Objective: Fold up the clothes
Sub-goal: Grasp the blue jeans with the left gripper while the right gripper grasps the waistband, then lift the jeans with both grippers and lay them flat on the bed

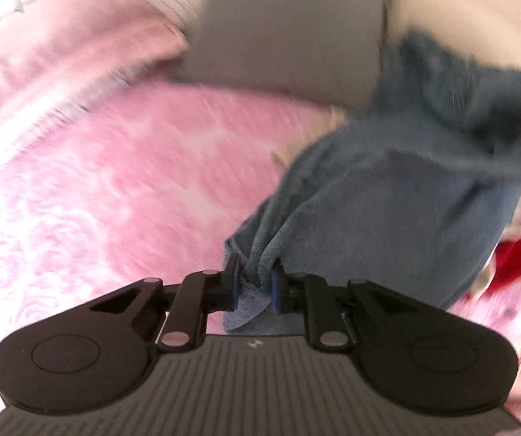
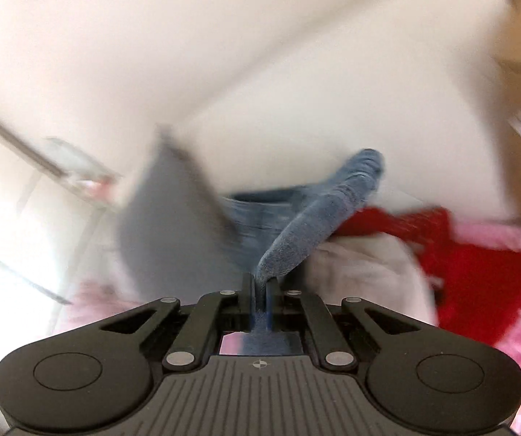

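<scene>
Gripping the blue garment aloft, your left tongs and right tongs were both clamped on it. You needed it spread flat on the pink bed.

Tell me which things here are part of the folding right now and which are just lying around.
In the job:
blue garment, clamped at two spots
left tongs
right tongs

Lying about:
red garment
white cloth
grey cloth
pink bedspread

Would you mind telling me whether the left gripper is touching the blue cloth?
Touching: the left wrist view shows the left gripper shut on a bunched edge of the blue cloth.
</scene>
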Demonstrator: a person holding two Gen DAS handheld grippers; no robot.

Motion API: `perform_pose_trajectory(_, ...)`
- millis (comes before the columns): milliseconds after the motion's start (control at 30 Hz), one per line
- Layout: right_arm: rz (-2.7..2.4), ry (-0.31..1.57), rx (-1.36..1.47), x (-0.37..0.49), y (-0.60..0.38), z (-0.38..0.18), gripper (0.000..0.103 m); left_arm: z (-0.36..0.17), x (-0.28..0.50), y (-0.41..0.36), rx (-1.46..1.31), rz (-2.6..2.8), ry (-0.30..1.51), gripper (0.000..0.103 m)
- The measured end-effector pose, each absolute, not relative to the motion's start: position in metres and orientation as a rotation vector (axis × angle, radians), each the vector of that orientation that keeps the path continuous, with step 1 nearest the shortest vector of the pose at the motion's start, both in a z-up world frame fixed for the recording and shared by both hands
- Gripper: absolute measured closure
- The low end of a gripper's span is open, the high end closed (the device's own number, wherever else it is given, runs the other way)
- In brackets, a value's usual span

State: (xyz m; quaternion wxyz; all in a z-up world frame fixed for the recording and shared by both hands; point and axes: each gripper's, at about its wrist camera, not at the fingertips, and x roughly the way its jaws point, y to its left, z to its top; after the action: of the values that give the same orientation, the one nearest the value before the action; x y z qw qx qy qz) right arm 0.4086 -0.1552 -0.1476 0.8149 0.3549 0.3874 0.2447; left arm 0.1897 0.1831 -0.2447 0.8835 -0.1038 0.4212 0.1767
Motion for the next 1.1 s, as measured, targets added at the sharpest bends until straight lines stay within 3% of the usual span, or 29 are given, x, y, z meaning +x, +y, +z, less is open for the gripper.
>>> perform_pose_trajectory(267, 0.82, 0.603, 0.756, 0.354, -0.09, -0.048, 0.1, -0.124, 0.056, 0.243, -0.266, 0.605, 0.552, 0.092)
perform_pose_trajectory(533, 1.124, 0.565, 0.847, 0.257, 0.013, 0.008, 0.1, -0.018, -0.121, 0.295, -0.168, 0.834, 0.352, 0.092)
perform_pose_trajectory(633, 1.234, 0.613, 0.784, 0.206, 0.049, 0.013, 0.099, -0.01, -0.179, 0.31, -0.168, 0.932, 0.43, 0.072)
perform_pose_trajectory(700, 1.254, 0.731, 0.641, 0.174, 0.074, 0.002, 0.073, -0.019, -0.216, 0.314, -0.207, 1.004, 0.484, 0.065)
perform_pose_trajectory(733, 1.241, 0.818, 0.542, 0.157, 0.083, -0.01, 0.04, -0.025, -0.234, 0.313, -0.235, 1.028, 0.511, 0.065)
perform_pose_trajectory(767, 1.222, 0.902, 0.442, 0.141, 0.09, -0.024, 0.029, -0.032, -0.252, 0.312, -0.264, 1.05, 0.539, 0.064)
perform_pose_trajectory(900, 1.139, 1.15, 0.009, 0.079, 0.108, -0.081, 0.029, -0.064, -0.325, 0.288, -0.369, 1.113, 0.681, 0.064)
perform_pose_trajectory(1100, 1.127, 1.191, -0.419, -0.014, 0.105, -0.109, 0.029, -0.105, -0.365, 0.225, -0.527, 1.13, 0.86, 0.064)
